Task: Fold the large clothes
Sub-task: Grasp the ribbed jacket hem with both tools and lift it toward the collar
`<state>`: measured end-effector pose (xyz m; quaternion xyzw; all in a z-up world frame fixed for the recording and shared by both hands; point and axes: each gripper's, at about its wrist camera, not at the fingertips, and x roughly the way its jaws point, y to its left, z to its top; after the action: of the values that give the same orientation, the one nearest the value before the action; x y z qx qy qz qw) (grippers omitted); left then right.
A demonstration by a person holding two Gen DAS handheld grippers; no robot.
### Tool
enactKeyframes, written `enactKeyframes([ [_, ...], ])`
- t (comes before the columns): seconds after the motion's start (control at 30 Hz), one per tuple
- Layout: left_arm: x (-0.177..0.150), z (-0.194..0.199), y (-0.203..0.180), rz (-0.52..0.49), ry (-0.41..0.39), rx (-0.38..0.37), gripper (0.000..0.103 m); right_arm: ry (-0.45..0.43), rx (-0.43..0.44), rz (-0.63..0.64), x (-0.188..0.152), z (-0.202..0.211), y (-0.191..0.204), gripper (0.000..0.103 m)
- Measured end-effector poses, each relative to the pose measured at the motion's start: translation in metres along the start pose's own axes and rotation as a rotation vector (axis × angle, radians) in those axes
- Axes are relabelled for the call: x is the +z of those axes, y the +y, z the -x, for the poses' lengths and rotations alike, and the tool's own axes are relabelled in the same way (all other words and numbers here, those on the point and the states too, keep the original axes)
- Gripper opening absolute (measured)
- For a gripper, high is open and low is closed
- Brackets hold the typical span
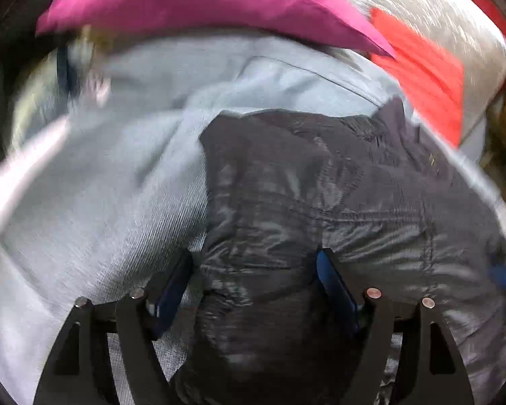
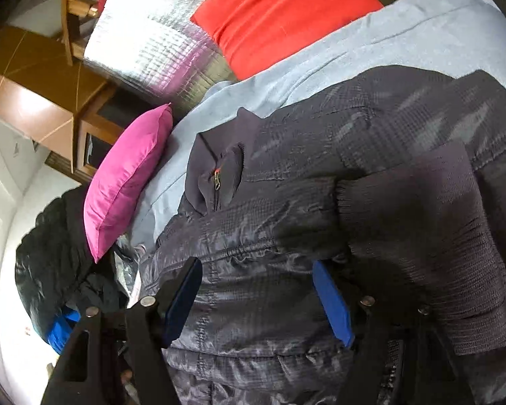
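A dark quilted jacket (image 1: 320, 185) lies on a pale blue sheet (image 1: 101, 185). My left gripper (image 1: 254, 263) hangs open over the jacket's left edge, and the dark fabric shows between the blue pads (image 1: 334, 287) without being pinched. In the right wrist view the jacket (image 2: 286, 202) lies with its collar and zip pull (image 2: 217, 182) to the upper left. A sleeve with a ribbed cuff (image 2: 421, 236) is folded across the body. My right gripper (image 2: 257, 270) stands open just above the quilted front, nothing clamped between its fingers.
A magenta pillow (image 2: 128, 182) and a red pillow (image 2: 280, 13) lie at the sheet's (image 2: 404, 33) far edge, on a silver foil mat (image 2: 151, 40). A heap of dark clothes with something blue (image 2: 50, 270) sits left of the jacket. Wooden furniture (image 2: 50, 101) stands beyond.
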<state>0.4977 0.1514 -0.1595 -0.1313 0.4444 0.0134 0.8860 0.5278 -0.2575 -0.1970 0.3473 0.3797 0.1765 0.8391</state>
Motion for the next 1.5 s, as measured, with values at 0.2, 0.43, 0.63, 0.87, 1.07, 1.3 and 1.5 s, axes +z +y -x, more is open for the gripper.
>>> enactKeyframes([
  [0.2, 0.001, 0.048, -0.013, -0.027, -0.121, 0.029, 0.076, -0.038, -0.071, 0.054, 0.000, 0.011, 0.024, 0.071],
  [0.43, -0.001, 0.057, -0.081, -0.146, -0.106, -0.094, 0.076, -0.030, -0.055, 0.185, 0.009, -0.002, 0.071, 0.073],
  [0.63, -0.022, 0.015, -0.117, -0.262, -0.019, -0.045, 0.079, 0.035, -0.103, 0.021, 0.023, -0.045, 0.031, 0.073],
  [0.87, -0.017, 0.025, -0.106, -0.226, -0.020, -0.073, 0.083, 0.017, -0.130, 0.065, 0.017, -0.044, 0.037, 0.073],
  [1.07, -0.025, 0.060, -0.059, -0.167, -0.083, -0.058, 0.083, -0.038, -0.109, 0.205, -0.011, 0.021, 0.056, 0.078],
  [1.3, -0.029, 0.051, -0.046, -0.136, 0.003, 0.020, 0.082, -0.049, -0.146, 0.046, -0.016, 0.041, 0.008, 0.081],
  [1.5, -0.060, 0.126, -0.013, -0.081, -0.061, -0.079, 0.083, -0.091, -0.086, 0.133, -0.053, 0.112, 0.027, 0.081],
])
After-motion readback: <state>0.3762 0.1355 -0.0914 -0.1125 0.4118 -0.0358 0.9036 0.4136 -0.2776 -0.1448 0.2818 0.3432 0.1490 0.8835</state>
